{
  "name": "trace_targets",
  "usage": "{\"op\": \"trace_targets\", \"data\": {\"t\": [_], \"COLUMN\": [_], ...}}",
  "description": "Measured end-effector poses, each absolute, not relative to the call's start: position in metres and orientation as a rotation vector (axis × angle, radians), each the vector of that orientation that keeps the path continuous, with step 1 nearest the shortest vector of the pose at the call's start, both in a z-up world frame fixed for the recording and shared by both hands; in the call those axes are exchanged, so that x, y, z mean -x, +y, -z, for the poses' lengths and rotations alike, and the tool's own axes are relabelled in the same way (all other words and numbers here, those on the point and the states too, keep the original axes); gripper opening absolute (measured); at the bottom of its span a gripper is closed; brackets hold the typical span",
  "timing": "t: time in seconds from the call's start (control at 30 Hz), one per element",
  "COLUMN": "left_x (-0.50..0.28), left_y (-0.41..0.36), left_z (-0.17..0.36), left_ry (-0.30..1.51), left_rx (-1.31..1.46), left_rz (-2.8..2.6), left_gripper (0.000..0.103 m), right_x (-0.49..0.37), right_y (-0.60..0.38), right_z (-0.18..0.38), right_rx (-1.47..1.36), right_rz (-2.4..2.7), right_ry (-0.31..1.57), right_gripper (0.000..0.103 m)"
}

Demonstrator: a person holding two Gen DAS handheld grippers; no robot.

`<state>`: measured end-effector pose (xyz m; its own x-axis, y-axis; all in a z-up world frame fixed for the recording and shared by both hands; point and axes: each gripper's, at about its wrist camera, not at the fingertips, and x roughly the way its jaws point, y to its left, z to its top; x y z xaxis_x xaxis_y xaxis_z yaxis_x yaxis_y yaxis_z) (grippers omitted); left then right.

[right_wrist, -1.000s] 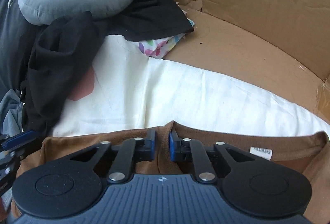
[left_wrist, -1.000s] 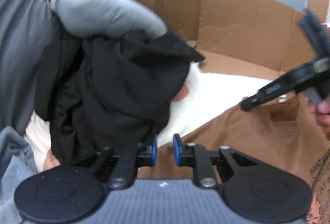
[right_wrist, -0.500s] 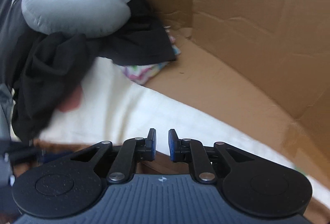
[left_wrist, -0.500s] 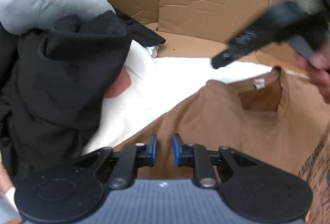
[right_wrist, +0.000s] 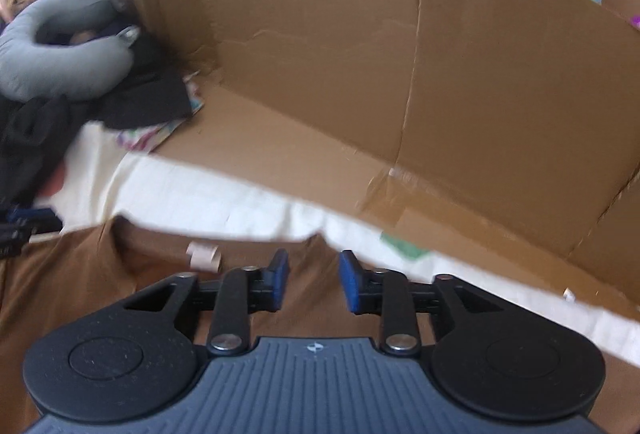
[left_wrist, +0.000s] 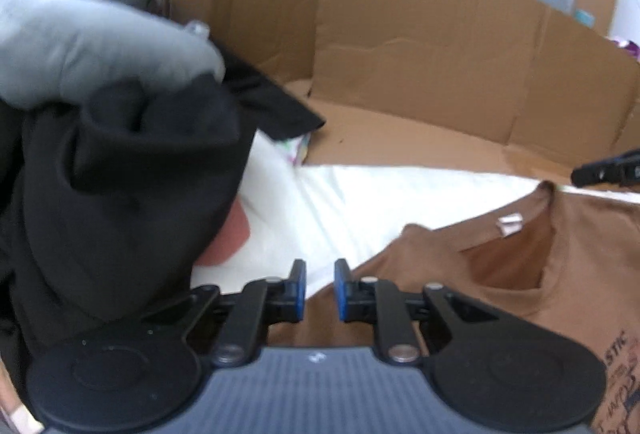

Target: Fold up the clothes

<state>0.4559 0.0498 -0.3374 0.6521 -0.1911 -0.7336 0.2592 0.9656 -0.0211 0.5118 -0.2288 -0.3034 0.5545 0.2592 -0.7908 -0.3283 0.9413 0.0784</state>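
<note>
Lying spread on the white sheet (left_wrist: 392,202), collar toward the cardboard wall (right_wrist: 400,74), the brown T-shirt (left_wrist: 500,274) could bunch if a claw drags it instead of lifting. Crowding the left side, the black clothes pile (left_wrist: 120,194) and the grey neck pillow (left_wrist: 92,50) on it could slide onto the shirt if bumped. Over the shoulder edge, the left claw (left_wrist: 320,288) stands nearly closed with nothing visibly pinched. Near the collar, the right claw (right_wrist: 314,280) is opening, empty; closing too shallow, it may catch one layer only.
</note>
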Motion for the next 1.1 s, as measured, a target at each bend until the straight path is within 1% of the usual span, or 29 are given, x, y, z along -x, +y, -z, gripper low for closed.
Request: {"op": "trace_targets", "data": {"t": [0.07, 0.1, 0.2, 0.23, 0.27, 0.3, 0.33, 0.37, 0.4, 0.47, 0.53, 0.73, 0.77, 0.8, 0.93, 1.1], "left_x": [-0.451, -0.448, -0.442, -0.440, -0.438, -0.438, -0.440, -0.441, -0.443, -0.446, -0.453, -0.472, -0.473, -0.475, -0.466, -0.446], "left_y": [0.045, 0.043, 0.027, 0.022, 0.018, 0.013, 0.008, 0.003, -0.002, -0.012, -0.019, -0.033, -0.030, -0.027, -0.010, -0.010], "left_z": [0.339, 0.340, 0.351, 0.353, 0.354, 0.356, 0.358, 0.360, 0.362, 0.364, 0.367, 0.367, 0.363, 0.359, 0.338, 0.331], "left_ry": [0.847, 0.863, 0.882, 0.885, 0.887, 0.886, 0.881, 0.875, 0.869, 0.857, 0.855, 0.848, 0.844, 0.839, 0.800, 0.807], "left_rx": [-0.094, -0.096, -0.150, -0.153, -0.155, -0.163, -0.177, -0.190, -0.204, -0.239, -0.229, -0.198, -0.173, -0.149, -0.090, -0.091], "left_rz": [0.313, 0.345, 0.406, 0.416, 0.426, 0.430, 0.428, 0.425, 0.423, 0.417, 0.411, 0.360, 0.351, 0.342, 0.354, 0.461], "left_gripper": [0.022, 0.023, 0.029, 0.033, 0.042, 0.046, 0.051, 0.056, 0.058, 0.066, 0.069, 0.068, 0.064, 0.062, 0.061, 0.061], "right_x": [-0.497, -0.490, -0.477, -0.475, -0.475, -0.478, -0.481, -0.484, -0.487, -0.493, -0.500, -0.529, -0.531, -0.533, -0.518, -0.497], "right_y": [-0.226, -0.223, -0.207, -0.203, -0.200, -0.199, -0.199, -0.199, -0.199, -0.200, -0.201, -0.204, -0.206, -0.208, -0.214, -0.217], "right_z": [0.311, 0.316, 0.337, 0.341, 0.345, 0.348, 0.351, 0.352, 0.354, 0.359, 0.361, 0.363, 0.358, 0.353, 0.333, 0.334], "right_rx": [0.132, 0.169, 0.280, 0.301, 0.309, 0.306, 0.301, 0.298, 0.296, 0.289, 0.278, 0.240, 0.229, 0.217, 0.201, 0.241], "right_rz": [-0.399, -0.423, -0.469, -0.471, -0.466, -0.455, -0.443, -0.433, -0.424, -0.421, -0.405, -0.268, -0.258, -0.251, -0.318, -0.384], "right_ry": [0.929, 0.935, 0.956, 0.960, 0.963, 0.964, 0.963, 0.959, 0.957, 0.959, 0.950, 0.930, 0.920, 0.910, 0.864, 0.871], "right_gripper": [0.057, 0.059, 0.060, 0.060, 0.064, 0.073, 0.077, 0.086, 0.090, 0.093, 0.094, 0.093, 0.092, 0.091, 0.091, 0.091]}}
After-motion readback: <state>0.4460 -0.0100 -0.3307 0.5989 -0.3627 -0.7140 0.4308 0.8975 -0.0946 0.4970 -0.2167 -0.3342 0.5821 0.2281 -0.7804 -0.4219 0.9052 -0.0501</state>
